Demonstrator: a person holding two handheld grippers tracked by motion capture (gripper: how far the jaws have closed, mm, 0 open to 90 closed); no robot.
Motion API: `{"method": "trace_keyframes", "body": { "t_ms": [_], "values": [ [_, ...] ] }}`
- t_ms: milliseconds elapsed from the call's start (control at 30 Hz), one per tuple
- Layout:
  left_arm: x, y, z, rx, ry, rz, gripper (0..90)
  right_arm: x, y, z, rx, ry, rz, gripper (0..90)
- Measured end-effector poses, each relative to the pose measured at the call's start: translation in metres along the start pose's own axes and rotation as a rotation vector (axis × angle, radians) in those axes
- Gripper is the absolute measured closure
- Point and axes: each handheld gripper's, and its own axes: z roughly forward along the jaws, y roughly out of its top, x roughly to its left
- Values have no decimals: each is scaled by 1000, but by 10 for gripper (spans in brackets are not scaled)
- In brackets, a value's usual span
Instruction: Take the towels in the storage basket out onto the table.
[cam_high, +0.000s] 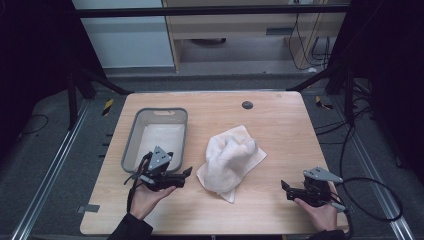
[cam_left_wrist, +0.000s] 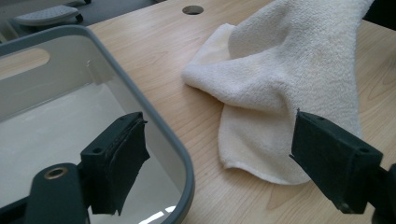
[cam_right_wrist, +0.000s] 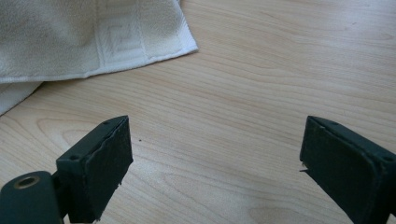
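High view showed the crumpled white towel (cam_high: 230, 159) mid-surface, at 3 o'clock from the nearer, open left gripper (cam_high: 186, 173), beside the grey basin (cam_high: 131, 134); the right gripper (cam_high: 284, 185) gaped empty, farther off.

Left gripper (cam_high: 188, 171) and right gripper (cam_high: 284, 185) point inward, jaws spread wide, nothing held.

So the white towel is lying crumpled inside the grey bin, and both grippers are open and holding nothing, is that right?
Not quite. The white towel lies crumpled on the table, beside the grey bin, not inside it, as the high view shows. The rest holds: the left gripper and right gripper are open and holding nothing.
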Motion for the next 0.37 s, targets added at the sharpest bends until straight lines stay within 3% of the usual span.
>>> {"method": "trace_keyframes", "body": {
  "t_ms": [367],
  "values": [
    [21,-24,-25,-45,36,-72,185,0,0,-1,1,-4,-7,91]
  ]
}}
